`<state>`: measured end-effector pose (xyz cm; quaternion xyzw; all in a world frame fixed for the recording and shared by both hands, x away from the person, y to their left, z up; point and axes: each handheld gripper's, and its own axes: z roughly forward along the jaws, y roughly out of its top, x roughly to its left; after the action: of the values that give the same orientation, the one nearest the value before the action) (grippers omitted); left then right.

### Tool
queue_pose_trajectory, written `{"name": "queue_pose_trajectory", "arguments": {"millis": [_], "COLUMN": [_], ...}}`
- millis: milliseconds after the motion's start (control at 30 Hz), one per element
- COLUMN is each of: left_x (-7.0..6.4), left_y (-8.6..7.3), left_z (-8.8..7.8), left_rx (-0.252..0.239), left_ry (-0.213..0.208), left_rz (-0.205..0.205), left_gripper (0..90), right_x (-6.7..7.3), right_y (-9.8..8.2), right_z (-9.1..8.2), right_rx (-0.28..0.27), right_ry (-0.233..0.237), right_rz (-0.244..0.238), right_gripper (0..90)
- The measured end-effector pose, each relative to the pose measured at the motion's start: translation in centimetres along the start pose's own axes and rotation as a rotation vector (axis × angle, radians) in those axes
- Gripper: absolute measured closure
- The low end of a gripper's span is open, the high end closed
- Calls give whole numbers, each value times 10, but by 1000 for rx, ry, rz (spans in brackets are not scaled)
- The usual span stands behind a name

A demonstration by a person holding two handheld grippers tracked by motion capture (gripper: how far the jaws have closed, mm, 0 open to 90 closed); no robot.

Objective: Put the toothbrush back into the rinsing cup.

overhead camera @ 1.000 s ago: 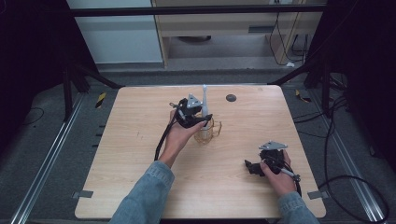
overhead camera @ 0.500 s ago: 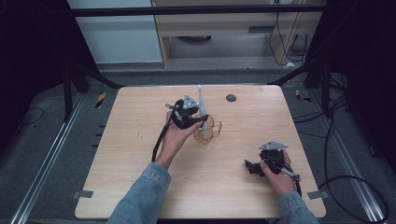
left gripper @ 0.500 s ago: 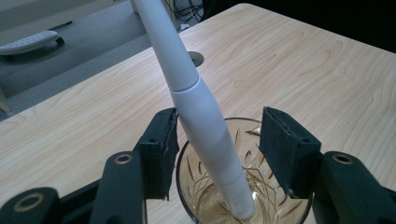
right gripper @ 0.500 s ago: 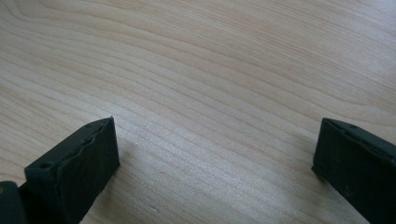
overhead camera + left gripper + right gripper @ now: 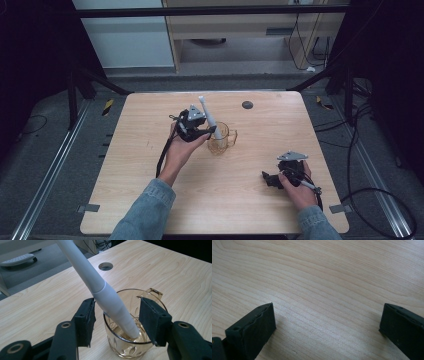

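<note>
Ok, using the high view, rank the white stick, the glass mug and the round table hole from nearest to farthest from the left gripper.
1. White stick: right beside the left gripper, leaning up past it.
2. Glass mug: just right of the gripper, holding the stick's lower end.
3. Round table hole: farther right, towards the table's far edge.

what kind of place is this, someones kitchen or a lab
Most likely a lab or recording workspace, not a kitchen: a bare wooden table with a cable hole stands inside a dark metal frame, loose cables trail on the grey floor, and office cabinets sit behind.
</note>
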<state>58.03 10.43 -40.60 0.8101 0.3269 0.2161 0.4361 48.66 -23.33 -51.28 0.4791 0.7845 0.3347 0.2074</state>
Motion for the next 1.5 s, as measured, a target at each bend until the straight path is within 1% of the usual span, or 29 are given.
{"name": "queue_pose_trajectory", "arguments": {"millis": [267, 500, 733, 767, 800, 833, 967, 1167, 1333, 1367, 1500], "left_x": [0, -3, -7, -9, -9, -10, -11, -11, -9, -8, -9], "left_y": [-6, -11, -10, -10, -10, -9, -9, -12, -14, -15, -18], "left_z": [-8, -15, -20, -22, -22, -23, -26, -30, -33, -35, -39], "left_rx": [1, -9, -19, -21, -21, -19, -18, -15, -11, -11, -8], "left_ry": [-3, -15, -33, -39, -39, -39, -35, -51, -54, -61, -70], "left_rz": [-3, -4, 3, 12, 12, 19, 23, 19, 12, 6, 6], "left_gripper": [463, 465, 456, 452, 448, 441, 398, 346, 281, 269, 215], "right_x": [0, 0, 0, 0, 0, 0, 0, 0, 0, 0, 0], "right_y": [0, 0, 0, 0, 0, 0, 0, 0, 0, 0, 0], "right_z": [0, 0, 0, 0, 0, 0, 0, 0, 0, 0, 0], "right_rx": [0, 0, 0, 0, 0, 0, 0, 0, 0, 0, 0], "right_ry": [0, 0, 0, 0, 0, 0, 0, 0, 0, 0, 0], "right_rz": [0, 0, 0, 0, 0, 0, 0, 0, 0, 0, 0], "right_gripper": [3, 3, 3, 3, 3, 3, 3, 3, 3, 3, 3]}}
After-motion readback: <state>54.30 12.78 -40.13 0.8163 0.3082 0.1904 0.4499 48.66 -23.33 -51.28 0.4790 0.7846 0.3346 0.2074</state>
